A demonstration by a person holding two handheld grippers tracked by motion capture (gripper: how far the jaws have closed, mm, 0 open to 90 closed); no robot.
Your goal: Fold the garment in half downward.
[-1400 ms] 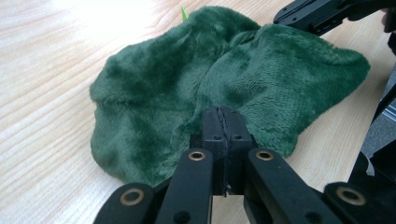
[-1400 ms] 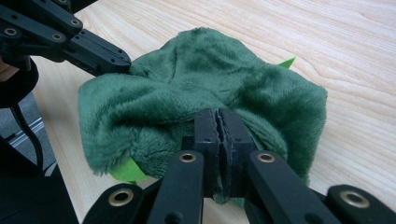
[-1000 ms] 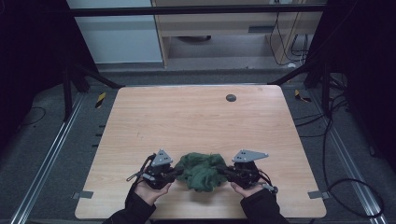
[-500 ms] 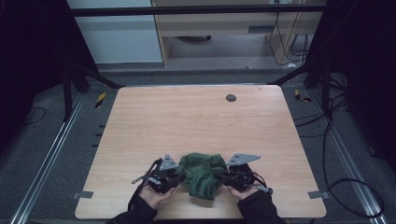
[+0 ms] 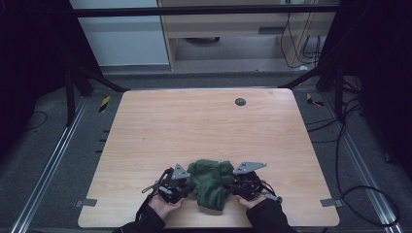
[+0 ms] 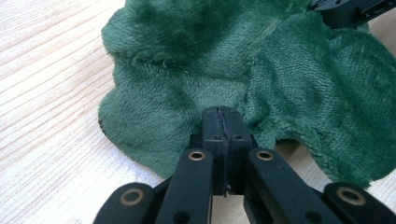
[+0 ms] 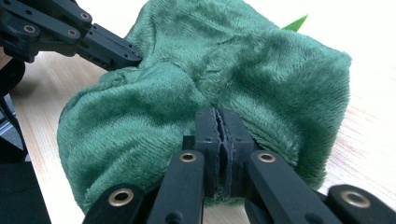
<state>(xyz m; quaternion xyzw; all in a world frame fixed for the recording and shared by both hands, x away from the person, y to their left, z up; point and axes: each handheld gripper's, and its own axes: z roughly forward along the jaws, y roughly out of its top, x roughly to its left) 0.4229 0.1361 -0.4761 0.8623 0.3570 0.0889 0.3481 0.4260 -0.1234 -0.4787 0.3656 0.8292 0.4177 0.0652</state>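
High view: the green plush cloth [image 5: 210, 185] lies bunched on the wooden table [image 5: 204, 131], at the near edge and well apart from the dark round grommet [image 5: 240, 102] at the far side. The left gripper [image 5: 188, 183] bites the cloth's left side and the right gripper [image 5: 230, 184] its right side, with a hand [image 5: 165, 206] behind each.

In the left gripper view the jaws of the left gripper [image 6: 223, 122] are pressed flat together on a thin hem of the cloth [image 6: 261, 74]. In the right gripper view the right gripper [image 7: 219, 122] is likewise clamped on a fold of the cloth [image 7: 224, 70], with the other gripper's black arm at the upper left.

The step looks like laying the cloth down for spreading or folding. To do it well, I would keep both pinches firm, since each holds very little fabric, and move the hands level and apart so the bundle opens instead of dragging as a lump. Keeping the cloth low on the table should stop the slack middle from rolling under.

Against the earlier frames, both hands and the cloth sit nearer the table's front edge, farther from the grommet, and the bundle hangs lower and looks longer toward the person. The right jaws have not visibly parted.
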